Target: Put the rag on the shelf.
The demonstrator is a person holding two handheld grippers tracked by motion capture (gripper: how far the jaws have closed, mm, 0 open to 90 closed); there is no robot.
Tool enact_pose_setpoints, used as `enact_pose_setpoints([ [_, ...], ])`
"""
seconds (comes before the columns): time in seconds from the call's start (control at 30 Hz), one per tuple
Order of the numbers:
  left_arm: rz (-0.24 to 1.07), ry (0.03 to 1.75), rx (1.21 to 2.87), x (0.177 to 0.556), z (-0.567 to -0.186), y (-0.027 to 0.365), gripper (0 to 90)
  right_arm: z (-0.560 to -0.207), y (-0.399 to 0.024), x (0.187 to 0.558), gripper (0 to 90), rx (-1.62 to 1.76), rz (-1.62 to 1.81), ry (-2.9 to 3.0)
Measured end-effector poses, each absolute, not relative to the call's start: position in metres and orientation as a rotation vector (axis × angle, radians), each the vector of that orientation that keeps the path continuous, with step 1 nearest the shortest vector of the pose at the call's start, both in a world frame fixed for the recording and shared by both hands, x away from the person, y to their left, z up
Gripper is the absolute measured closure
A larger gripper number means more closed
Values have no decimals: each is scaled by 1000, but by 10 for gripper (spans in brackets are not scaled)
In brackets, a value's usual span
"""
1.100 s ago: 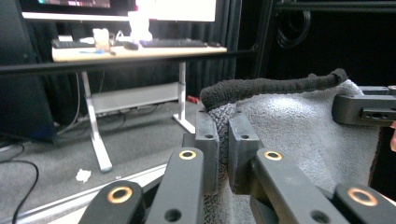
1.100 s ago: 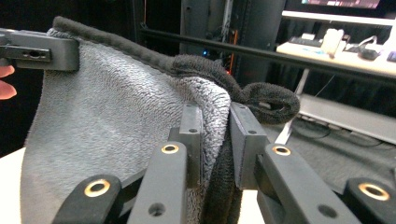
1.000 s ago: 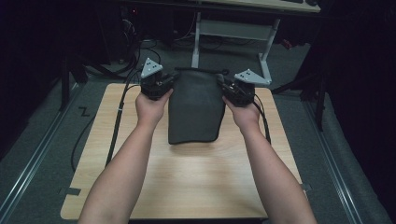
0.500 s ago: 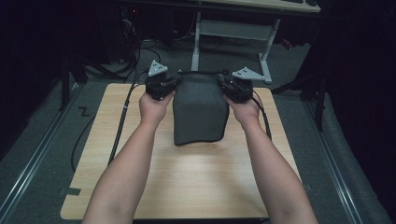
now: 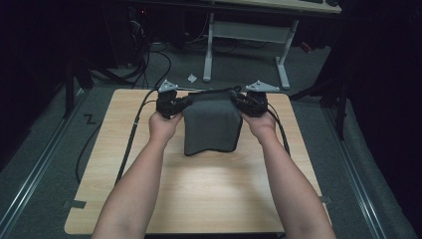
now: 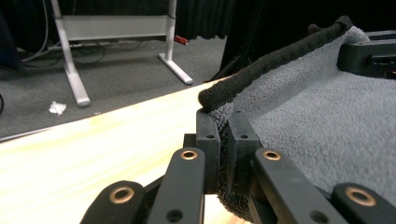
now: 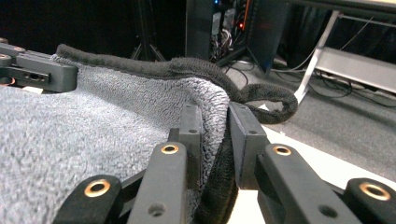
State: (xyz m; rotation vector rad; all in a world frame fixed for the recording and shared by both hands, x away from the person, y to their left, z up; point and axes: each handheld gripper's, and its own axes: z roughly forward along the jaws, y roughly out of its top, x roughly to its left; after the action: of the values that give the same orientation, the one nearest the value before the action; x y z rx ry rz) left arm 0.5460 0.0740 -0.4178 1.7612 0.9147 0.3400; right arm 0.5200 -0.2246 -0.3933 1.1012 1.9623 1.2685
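Over table (image 5: 209,199), both grippers clamp towel (image 5: 211,124).

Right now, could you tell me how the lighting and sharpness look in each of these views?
High view: the table is lit, the room around it falls to near black, and the picture is slightly soft. Left gripper view: the towel is crisp, the wood at lower left washes out pale. Right gripper view: the towel's pile is sharp, the background dim, with the table edge glaring white.

One grey towel (image 5: 211,124), two grippers, one wooden table (image 5: 199,194).
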Motion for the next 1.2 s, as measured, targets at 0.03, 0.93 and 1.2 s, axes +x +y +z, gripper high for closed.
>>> enact_pose_setpoints([
  [0.03,332,919,1766,546,-420,74,855,-395,-225,520,774,1101,1259,1970],
  [0.93,209,957,1780,539,-456,81,852,-435,-232,521,759,1230,1329,2030],
  [1.2,171,955,1784,536,-466,83,850,-440,-232,522,752,1249,1321,2040],
])
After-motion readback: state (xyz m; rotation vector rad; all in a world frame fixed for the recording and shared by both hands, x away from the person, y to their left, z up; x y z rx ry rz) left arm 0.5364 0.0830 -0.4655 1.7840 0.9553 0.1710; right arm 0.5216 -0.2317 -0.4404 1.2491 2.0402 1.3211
